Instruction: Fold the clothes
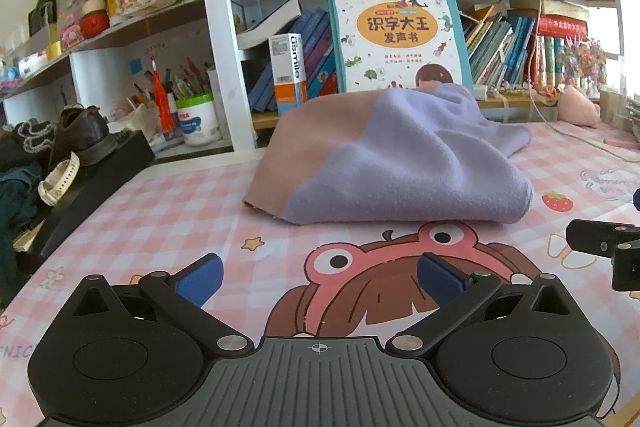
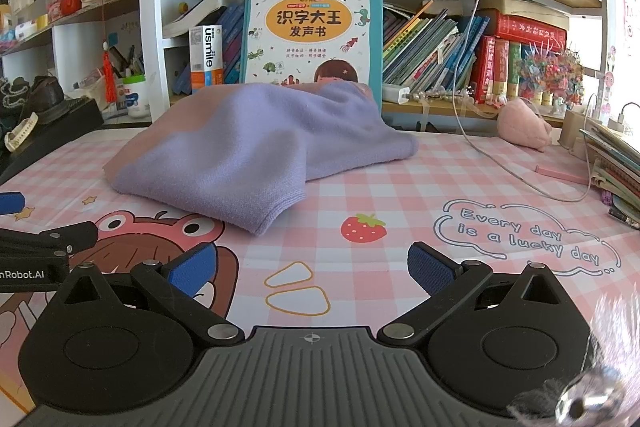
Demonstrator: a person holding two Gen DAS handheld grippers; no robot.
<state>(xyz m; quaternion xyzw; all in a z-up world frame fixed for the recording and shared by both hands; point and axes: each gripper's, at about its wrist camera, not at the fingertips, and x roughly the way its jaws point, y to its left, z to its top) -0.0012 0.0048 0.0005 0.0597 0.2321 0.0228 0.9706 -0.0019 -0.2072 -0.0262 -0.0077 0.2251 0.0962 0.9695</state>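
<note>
The left hand-held gripper sits low over the counter with its blue-padded fingers spread wide and nothing between them; beyond its left finger, off the counter's edge, a dark shoe rests on a black box. Straight ahead of this gripper and a little to its right lies the garment, a soft knit piece in dusty pink and lilac, bunched into a rounded heap on the pink checked mat, its near hem resting just beyond the cartoon frog print. Behind the heap a large picture book leans against the shelf. Further right, the right hand-held gripper is likewise released and empty; from it the garment lies ahead and to the left, one ribbed corner pointing toward the printed strawberry, and a white cable trails across the counter ahead on its right. Judged from this, the folding looks barely begun: the cloth is neither spread flat nor squared, no crisp fold is visible, and neither gripper touches it. Flattening, then every fold, appears to remain.
</note>
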